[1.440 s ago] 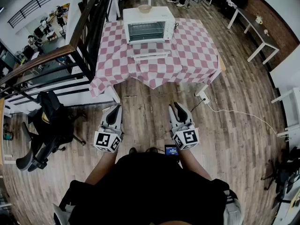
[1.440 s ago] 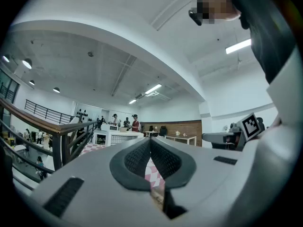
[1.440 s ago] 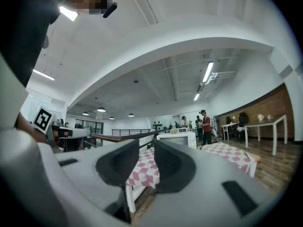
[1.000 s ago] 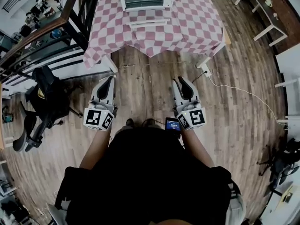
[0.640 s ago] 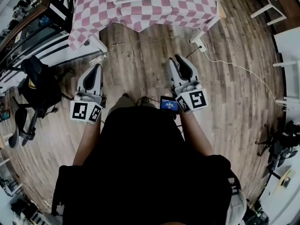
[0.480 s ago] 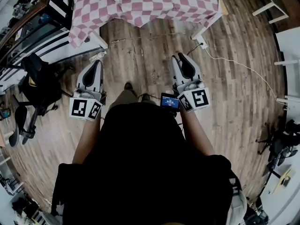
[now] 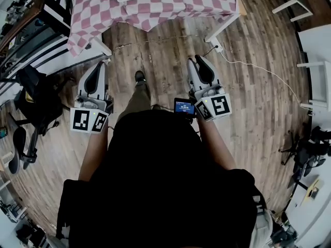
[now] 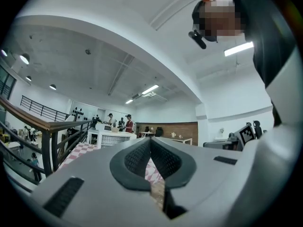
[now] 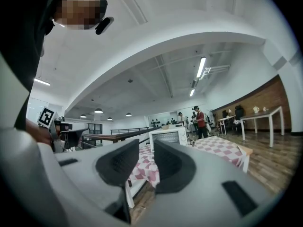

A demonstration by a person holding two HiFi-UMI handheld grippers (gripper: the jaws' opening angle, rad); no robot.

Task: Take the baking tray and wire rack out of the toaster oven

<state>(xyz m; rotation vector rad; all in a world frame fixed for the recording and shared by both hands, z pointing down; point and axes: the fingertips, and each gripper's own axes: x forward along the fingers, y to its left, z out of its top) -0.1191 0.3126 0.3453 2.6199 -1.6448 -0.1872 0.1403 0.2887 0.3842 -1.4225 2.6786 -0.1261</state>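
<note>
The table is in front of me, well apart from my tongs. The toaster oven stands on it. My left gripper and right gripper hang over the floor, 1 on each side of my foot. A chair is at my left. A cable lies on the floor at my right.
</note>
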